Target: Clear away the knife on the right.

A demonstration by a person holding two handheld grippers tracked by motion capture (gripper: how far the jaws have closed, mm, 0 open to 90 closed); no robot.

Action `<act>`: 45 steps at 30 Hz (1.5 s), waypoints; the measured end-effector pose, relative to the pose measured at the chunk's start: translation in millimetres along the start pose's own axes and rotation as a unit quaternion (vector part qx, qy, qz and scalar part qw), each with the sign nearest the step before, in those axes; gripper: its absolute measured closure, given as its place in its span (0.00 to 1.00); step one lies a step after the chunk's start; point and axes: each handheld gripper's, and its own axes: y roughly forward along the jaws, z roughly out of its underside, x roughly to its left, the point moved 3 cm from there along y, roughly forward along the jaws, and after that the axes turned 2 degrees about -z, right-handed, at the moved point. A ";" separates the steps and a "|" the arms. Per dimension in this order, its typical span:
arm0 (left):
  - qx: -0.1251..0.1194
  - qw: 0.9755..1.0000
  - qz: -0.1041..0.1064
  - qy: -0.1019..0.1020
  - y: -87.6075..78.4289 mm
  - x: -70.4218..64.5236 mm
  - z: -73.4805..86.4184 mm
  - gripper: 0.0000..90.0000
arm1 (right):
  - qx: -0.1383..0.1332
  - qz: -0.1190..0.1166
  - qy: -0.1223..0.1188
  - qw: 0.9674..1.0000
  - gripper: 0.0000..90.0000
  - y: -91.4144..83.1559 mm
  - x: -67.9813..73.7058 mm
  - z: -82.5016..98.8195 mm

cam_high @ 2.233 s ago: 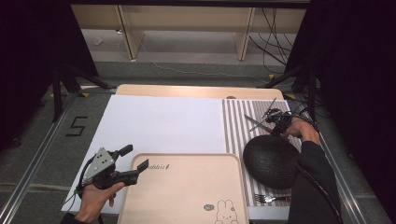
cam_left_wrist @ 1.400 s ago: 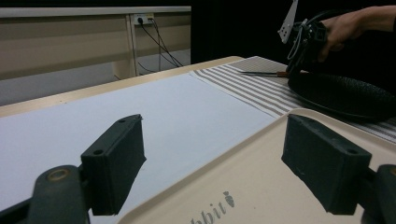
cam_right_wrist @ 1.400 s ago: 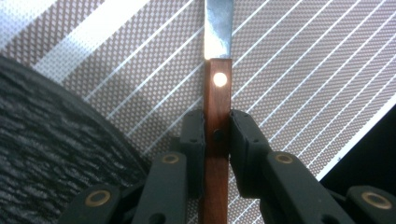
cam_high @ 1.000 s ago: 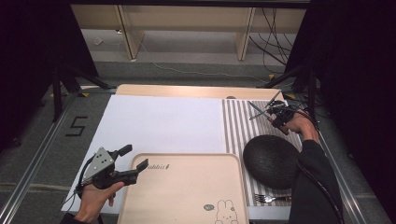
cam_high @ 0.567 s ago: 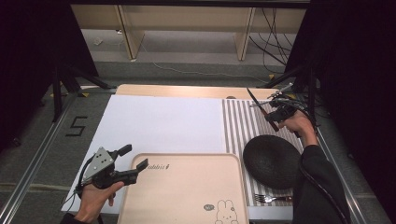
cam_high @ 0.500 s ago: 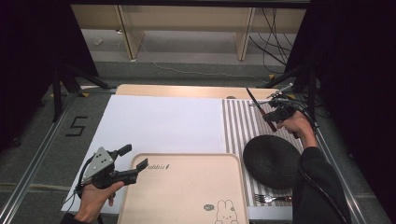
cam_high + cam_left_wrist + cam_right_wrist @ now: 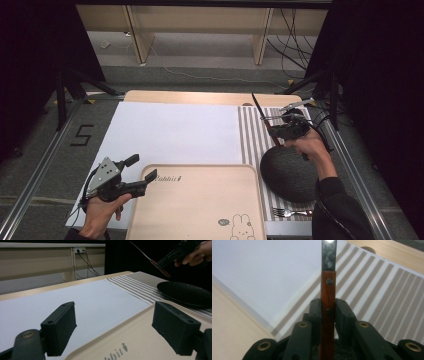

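Your right gripper point(image 7: 276, 131) has its jaws closed on the wooden handle of a knife point(image 7: 328, 302), and it holds the knife in the air just above the far edge of the plate point(image 7: 290, 172). In the right gripper view the jaws press the handle's two flat sides close below the blade, at the lower of the two rivets. The blade runs up and away from the plate, toward the far side of the table.

Judged from these views, the knife is stiff and light, with a thin metal blade and a smooth lacquered handle. A grip that near the blade leaves much of the handle behind the jaws, so expect it to pivot if you swing fast. The flat handle sides are the right place to hold; avoid the blade, which looks slick and narrow.

The plate is dark, textured and shallow, and it lies on the striped mat point(image 7: 255, 135). It is probably ceramic, so set the knife down gently if you lay it nearby. A fork point(image 7: 291, 213) lies on the mat just on the near side of the plate.

Your left gripper point(image 7: 141, 175) has its jaws wide apart and holds nothing. It hovers at the tray's point(image 7: 200, 210) left rim, well away from the plate. In the left gripper view one jaw hangs over the white sheet point(image 7: 75, 295) and the other over the tray.
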 end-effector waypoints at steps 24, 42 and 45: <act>-0.002 1.000 -0.002 0.000 -0.1 0.8 -0.2 0.18 | -0.048 -0.062 0.000 0.997 0.86 -24.2 65.3 23.7; -0.003 1.000 -0.005 0.002 -0.9 0.2 -0.7 0.18 | -0.047 -0.089 0.002 0.995 0.86 -25.9 107.6 56.2; -0.008 1.000 -0.002 0.001 0.1 0.3 -0.6 0.18 | -0.051 -0.095 0.009 0.994 0.86 -24.6 115.0 62.2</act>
